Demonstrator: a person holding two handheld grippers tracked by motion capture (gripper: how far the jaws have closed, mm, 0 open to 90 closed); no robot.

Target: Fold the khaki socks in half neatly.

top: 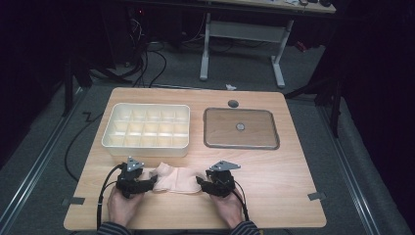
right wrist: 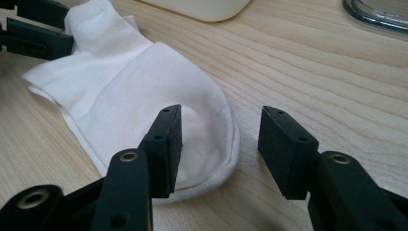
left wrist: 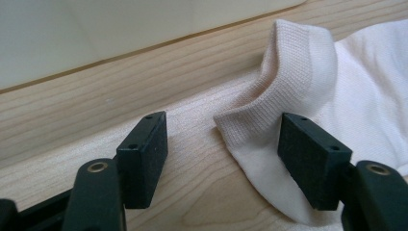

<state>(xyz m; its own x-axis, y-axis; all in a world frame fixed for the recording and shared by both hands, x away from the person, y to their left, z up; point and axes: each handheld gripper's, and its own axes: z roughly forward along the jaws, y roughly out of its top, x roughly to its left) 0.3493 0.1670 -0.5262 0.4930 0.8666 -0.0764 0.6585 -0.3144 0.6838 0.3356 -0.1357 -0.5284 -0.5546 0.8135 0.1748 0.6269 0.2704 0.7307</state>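
High view, sock: pale sock (top: pixel 175 179) is laid flat on the wooden desk (top: pixel 274 171), near the person's edge, between the two hand-held grippers.
High view, left hand-held gripper (top: pixel 147 183): held at the sock's left end, jaws pointed toward it.
High view, right hand-held gripper (top: pixel 200 184): held at the sock's right end, jaws pointed toward it.
High view, other items: a cream divided tray (top: pixel 147 143) is set just behind the sock; a grey lidded tray (top: pixel 241 142) is set to its right, well apart from the sock.
Left gripper view, sock: the ribbed cuff (left wrist: pixel 284 82) is raised in a fold, with the sock's edge lying between the jaws.
Left gripper view, left hand-held gripper (left wrist: pixel 223 154): released; jaws are spread, the right-hand pad sits over or against the cloth, the other is apart from it on bare wood; nothing is clamped.
Right gripper view, sock: the rounded toe end (right wrist: pixel 211 139) is seen between the jaws.
Right gripper view, right hand-held gripper (right wrist: pixel 221 144): released; one pad is set over the cloth, the other stands clear on bare wood.
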